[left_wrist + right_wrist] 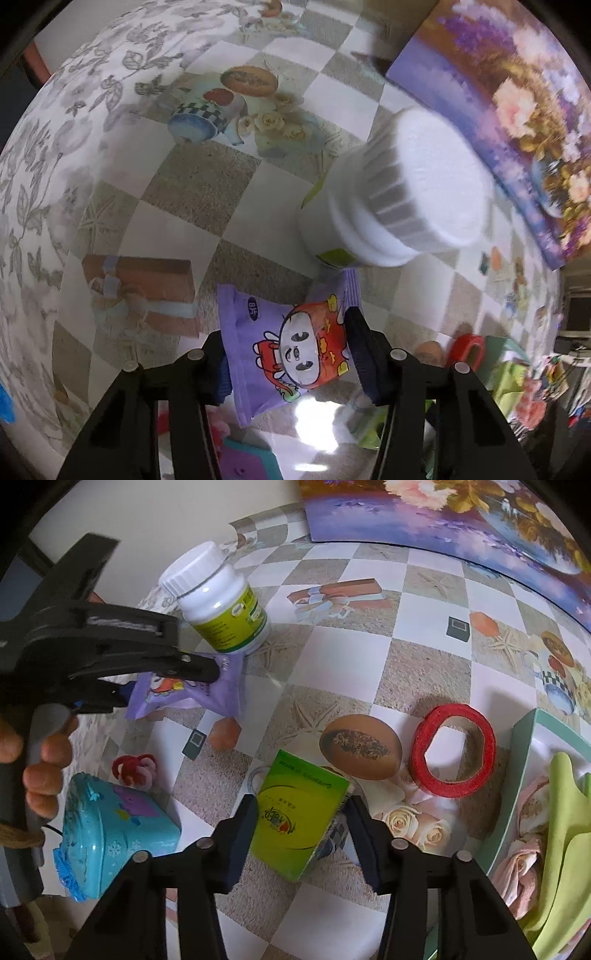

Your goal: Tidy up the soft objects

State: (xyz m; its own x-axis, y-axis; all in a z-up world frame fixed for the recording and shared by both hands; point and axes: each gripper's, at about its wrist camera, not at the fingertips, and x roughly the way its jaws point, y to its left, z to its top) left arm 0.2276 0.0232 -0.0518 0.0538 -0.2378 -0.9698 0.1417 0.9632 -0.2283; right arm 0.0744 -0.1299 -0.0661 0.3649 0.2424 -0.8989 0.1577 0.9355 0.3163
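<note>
Your left gripper [286,354] half-closed round purple snack packet [291,347] on checkered table [192,192], pads look touching. Right gripper [301,823] pinching green tissue pack [295,812]. Only right view shows red tape ring [454,755], tray [517,775].

left claw [288,354] pointing steeply down, right claw [301,823] angled down

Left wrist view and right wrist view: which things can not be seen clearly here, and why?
- White bottle, left wrist view: its cap fills the lens and hides most of the label.
- Purple snack packet, right wrist view: the left gripper covers its print.
- Tray, right wrist view: cut off by the picture's edge.
- Green pack: print too small to read.
</note>
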